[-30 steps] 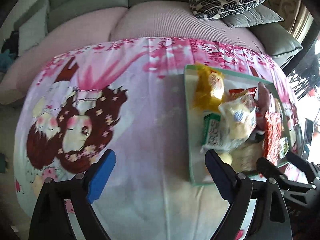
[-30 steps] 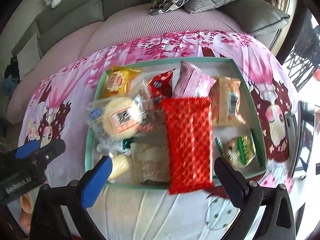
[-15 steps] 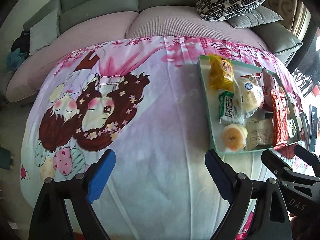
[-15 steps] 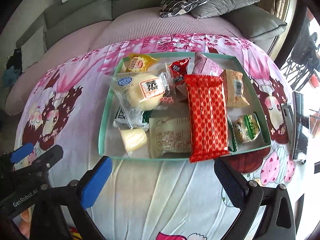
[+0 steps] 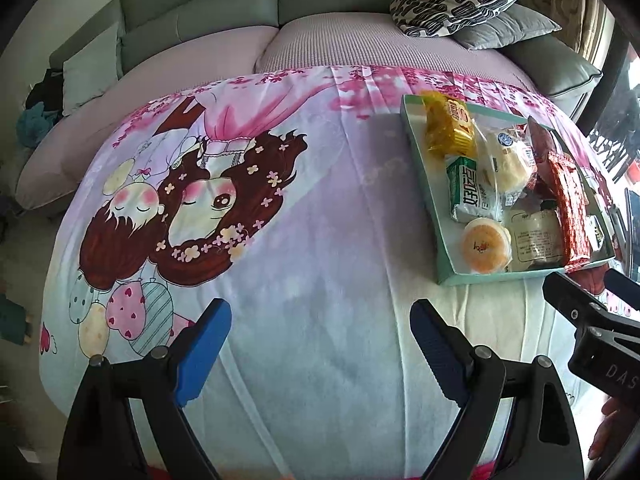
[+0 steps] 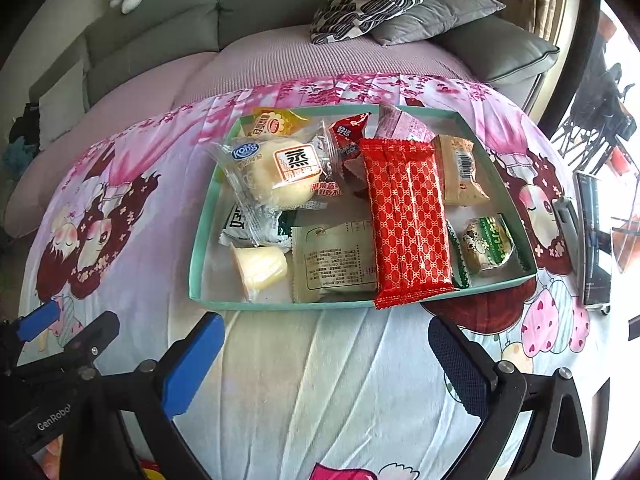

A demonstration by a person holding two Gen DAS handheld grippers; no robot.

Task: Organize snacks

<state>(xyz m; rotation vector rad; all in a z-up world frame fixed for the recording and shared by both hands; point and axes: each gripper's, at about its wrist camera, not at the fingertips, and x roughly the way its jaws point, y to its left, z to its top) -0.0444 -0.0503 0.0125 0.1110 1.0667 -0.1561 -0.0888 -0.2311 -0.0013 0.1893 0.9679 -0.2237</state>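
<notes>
Both grippers (image 5: 320, 344) (image 6: 328, 356) hover, jaws apart, near the tray (image 6: 280, 305).

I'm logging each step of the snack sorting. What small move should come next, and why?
Probably ease the open right gripper forward to the red wafer pack: it lies on top, overhangs the tray edge nearest the gripper, and both grippers are empty.

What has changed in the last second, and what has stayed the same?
Both grippers have drawn back from the green tray, so it sits farther away in both wrist views. Nothing was grasped or released. The left gripper and right gripper stay open and empty; the snacks, such as the red packet, lie as before.
</notes>
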